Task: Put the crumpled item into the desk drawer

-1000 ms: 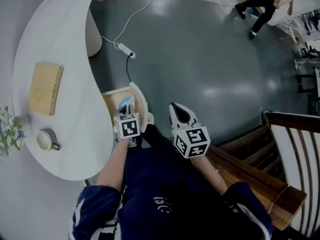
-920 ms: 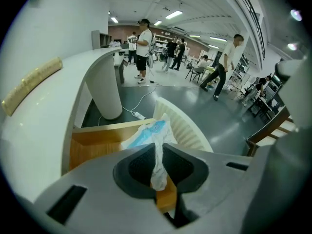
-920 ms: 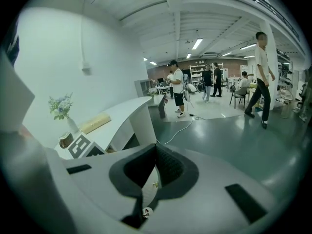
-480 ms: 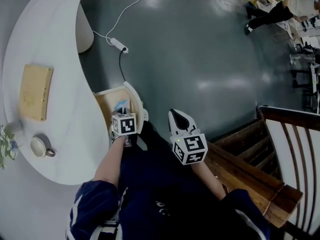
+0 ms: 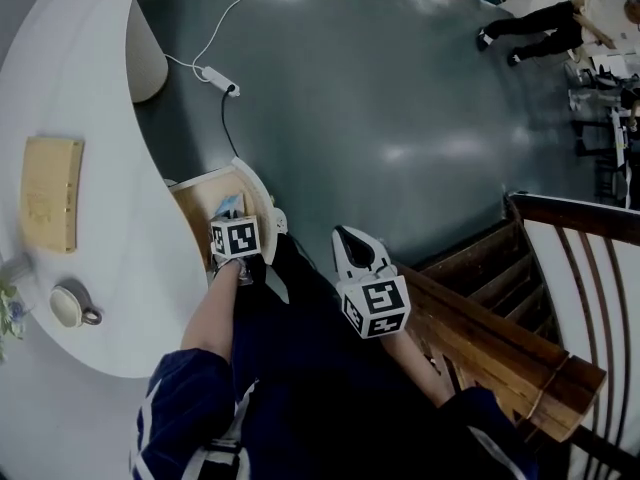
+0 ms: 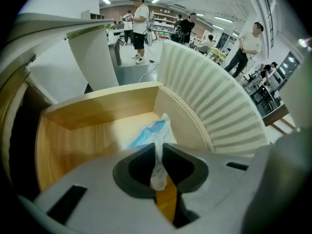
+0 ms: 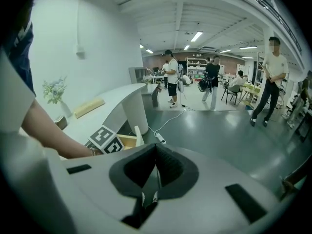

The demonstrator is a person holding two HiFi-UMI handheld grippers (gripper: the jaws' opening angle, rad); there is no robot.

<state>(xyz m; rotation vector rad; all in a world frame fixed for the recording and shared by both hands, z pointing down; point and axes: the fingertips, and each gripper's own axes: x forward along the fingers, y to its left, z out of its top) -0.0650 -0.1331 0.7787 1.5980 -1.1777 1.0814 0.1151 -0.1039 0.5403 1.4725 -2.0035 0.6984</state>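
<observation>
Holding the item [image 6: 157, 129] pinched in your left gripper [image 6: 158, 152], you have it over the open drawer [image 6: 92, 113], so you look to be placing it. Next, part those jaws so it drops in. Your right gripper [image 7: 155, 155] is closed and empty beside the drawer

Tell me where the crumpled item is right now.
In the left gripper view, the crumpled item is pinched in the left hand-held gripper, hanging over the open wooden drawer, near its ribbed front.
</observation>
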